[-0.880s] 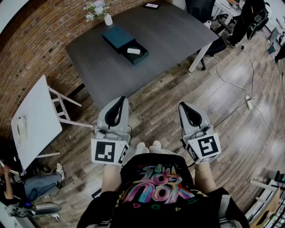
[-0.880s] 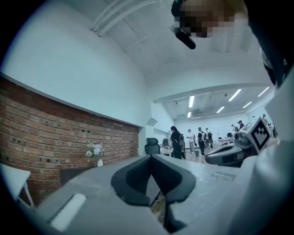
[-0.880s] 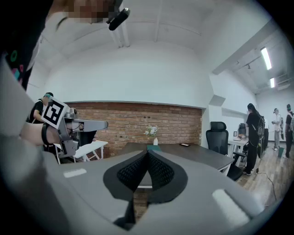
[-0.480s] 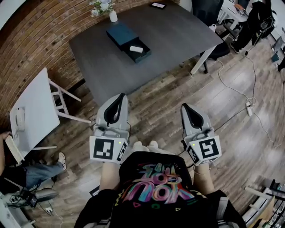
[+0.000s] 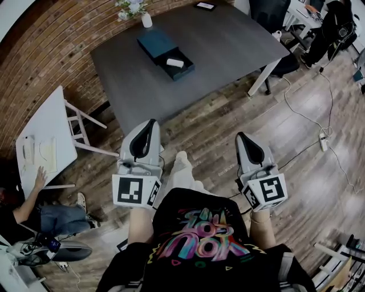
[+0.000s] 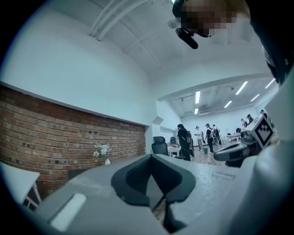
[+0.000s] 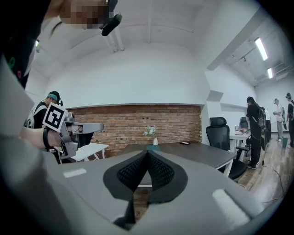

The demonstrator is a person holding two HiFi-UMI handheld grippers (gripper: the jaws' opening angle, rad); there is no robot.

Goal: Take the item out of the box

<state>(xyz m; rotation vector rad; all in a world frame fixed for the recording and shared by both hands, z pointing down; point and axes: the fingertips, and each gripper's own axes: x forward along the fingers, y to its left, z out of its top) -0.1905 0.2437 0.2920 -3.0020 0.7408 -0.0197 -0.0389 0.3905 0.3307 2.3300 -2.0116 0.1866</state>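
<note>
An open dark teal box (image 5: 157, 44) lies on the far part of the dark grey table (image 5: 217, 40). Its tray part (image 5: 185, 71) holds a small white item (image 5: 175, 62). Both grippers are held low over the wooden floor, well short of the table's near edge. My left gripper (image 5: 150, 123) and my right gripper (image 5: 240, 136) point toward the table. In their own views, the left gripper (image 6: 150, 157) and the right gripper (image 7: 147, 152) have their pads together with nothing between them. The right gripper view shows the box (image 7: 153, 147) small and far off.
A white vase of flowers (image 5: 146, 20) and a dark flat device (image 5: 205, 6) sit at the table's far edge. A white side table (image 5: 48, 142) stands left, a person's hand (image 5: 40, 178) on it. An office chair (image 5: 274, 14) and floor cables (image 5: 321, 134) are on the right.
The person holding the grippers has stepped toward the table, one foot now forward between the grippers. The seated person at left has put a hand on the white side table.
</note>
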